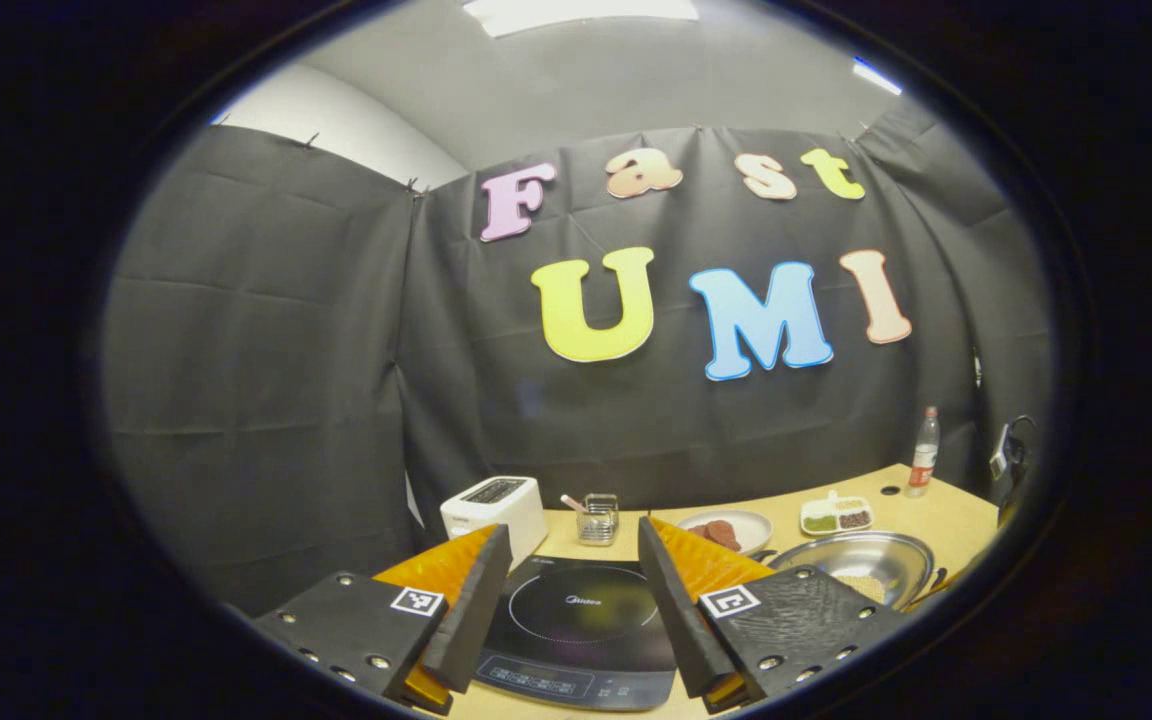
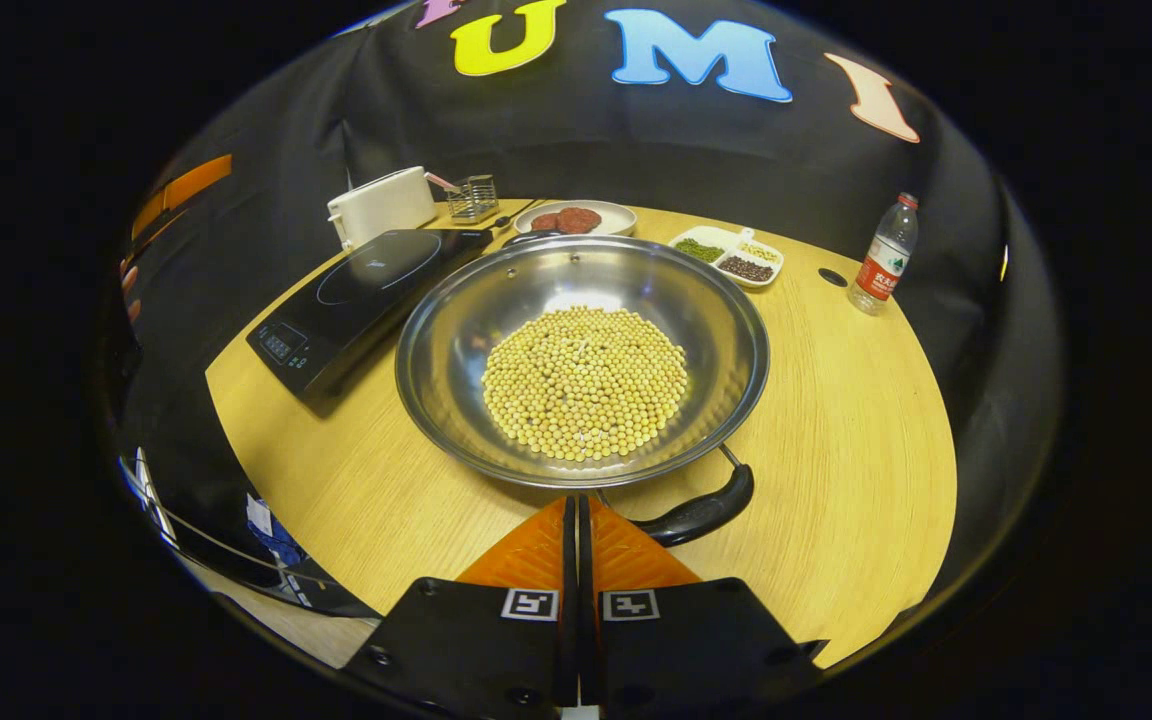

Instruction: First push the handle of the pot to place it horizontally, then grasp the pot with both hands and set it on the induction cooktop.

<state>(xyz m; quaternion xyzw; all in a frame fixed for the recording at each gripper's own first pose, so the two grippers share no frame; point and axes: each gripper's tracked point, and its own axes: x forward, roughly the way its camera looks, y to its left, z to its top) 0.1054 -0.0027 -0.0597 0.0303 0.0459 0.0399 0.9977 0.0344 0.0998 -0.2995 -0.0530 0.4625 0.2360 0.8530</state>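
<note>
Right tool (image 2: 577, 505): fingers pressed together, nothing between them, tips just short of the near rim of the pot (image 2: 582, 360) and close beside the inner end of its handle (image 2: 696, 512).

Pot sits on the desk (image 2: 836, 450), dead ahead of the right tool, holding a layer of yellow beans (image 2: 585, 382). The handle's long axis runs from the rim junction ahead of the tips out to the tool's right and slightly toward it, so it lies oblique to the rim, not yet level across. Judgement: the push must come from the closed tips against the handle's side; the contact point lies a short way right of the tips.

Induction cooktop (image 2: 361, 290) lies ahead-left of the right tool, touching or just beside the pot's left rim; I cannot tell which.

Left tool (image 1: 564, 600): fingers spread wide, empty, held above the desk. The cooktop (image 1: 576, 625) lies directly ahead between its fingers; the pot (image 1: 856, 565) is off to its right, near.

Judgement: right tool is much the nearer to the handle, so the push falls to it; the left is placed over the destination and must reach right for the two-handed lift.
</note>
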